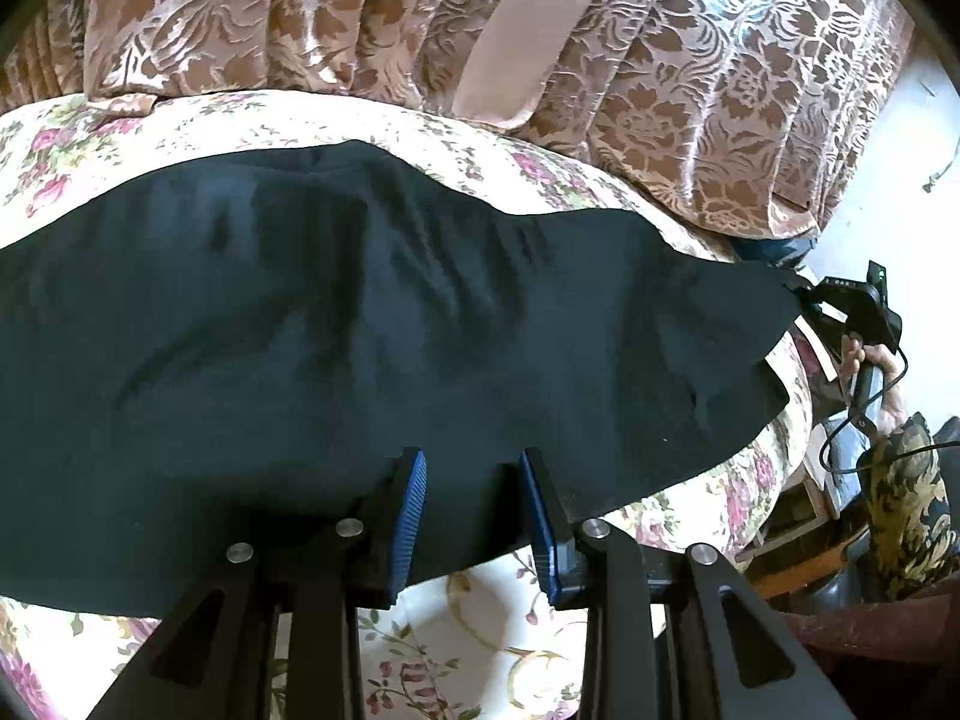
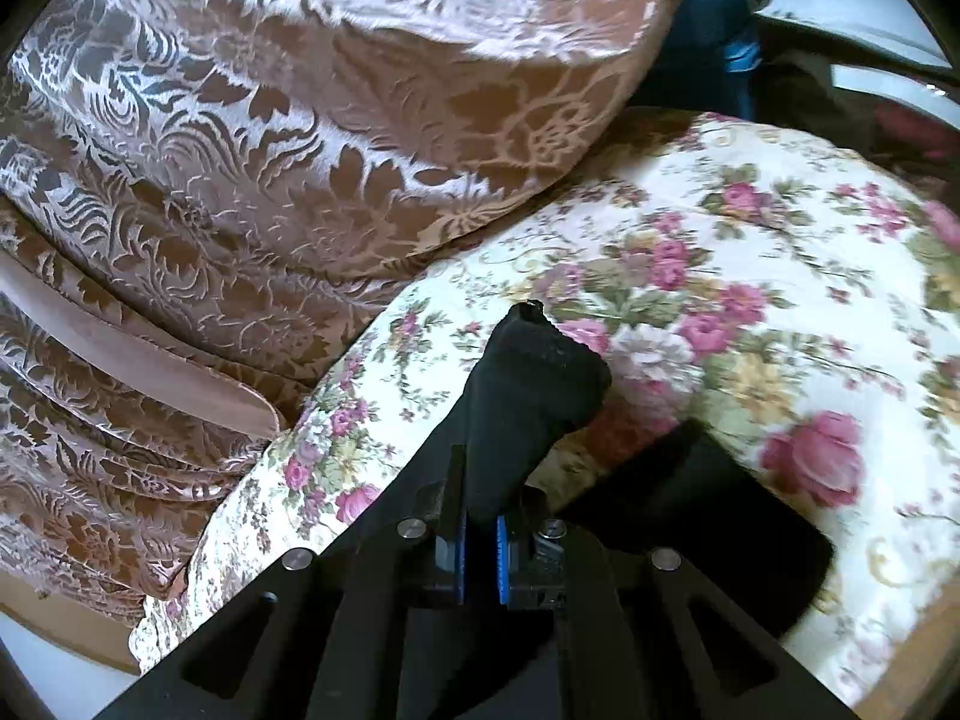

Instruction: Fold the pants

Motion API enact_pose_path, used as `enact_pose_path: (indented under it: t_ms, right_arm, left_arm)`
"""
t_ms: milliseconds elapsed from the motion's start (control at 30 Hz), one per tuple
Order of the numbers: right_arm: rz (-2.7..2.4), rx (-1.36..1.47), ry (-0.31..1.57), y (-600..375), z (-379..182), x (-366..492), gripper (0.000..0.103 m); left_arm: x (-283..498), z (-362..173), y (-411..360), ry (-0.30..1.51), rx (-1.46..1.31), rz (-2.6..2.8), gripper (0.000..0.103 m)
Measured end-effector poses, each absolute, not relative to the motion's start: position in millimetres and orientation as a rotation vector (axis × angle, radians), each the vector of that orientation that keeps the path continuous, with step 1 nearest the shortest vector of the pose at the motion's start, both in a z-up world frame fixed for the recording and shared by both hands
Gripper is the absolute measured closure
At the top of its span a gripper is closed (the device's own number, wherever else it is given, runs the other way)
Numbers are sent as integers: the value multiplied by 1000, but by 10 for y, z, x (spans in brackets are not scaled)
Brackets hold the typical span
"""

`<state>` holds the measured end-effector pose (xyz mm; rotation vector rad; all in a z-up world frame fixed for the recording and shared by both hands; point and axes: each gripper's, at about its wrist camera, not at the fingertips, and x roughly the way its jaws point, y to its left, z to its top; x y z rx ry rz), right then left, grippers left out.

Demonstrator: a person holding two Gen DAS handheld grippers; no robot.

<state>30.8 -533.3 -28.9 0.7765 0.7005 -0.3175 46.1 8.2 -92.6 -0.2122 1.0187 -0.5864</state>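
The black pants [image 1: 336, 324] lie spread across a floral bedsheet [image 1: 492, 624] in the left wrist view. My left gripper [image 1: 474, 468] is open, its blue-padded fingers [image 1: 411, 516] just over the near edge of the pants, holding nothing. My right gripper [image 2: 481, 540] is shut on a bunched end of the pants [image 2: 528, 402], lifted a little above the sheet [image 2: 750, 276]. The right gripper also shows at the far right of the left wrist view [image 1: 852, 306], at the pants' end.
A brown and silver damask cover [image 1: 372, 18] is piled along the far side of the bed; it also fills the left of the right wrist view [image 2: 252, 138]. A patterned cushion [image 1: 906, 498] and furniture stand beyond the bed's right edge.
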Motion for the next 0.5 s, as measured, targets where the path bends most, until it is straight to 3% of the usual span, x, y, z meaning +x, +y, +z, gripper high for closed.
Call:
enact_pose_path:
  t_ms: [500]
  right_arm:
    - [-409, 901, 753, -5524, -791, -523, 96]
  left_arm:
    - [400, -892, -7, 1015, -200, -620, 71]
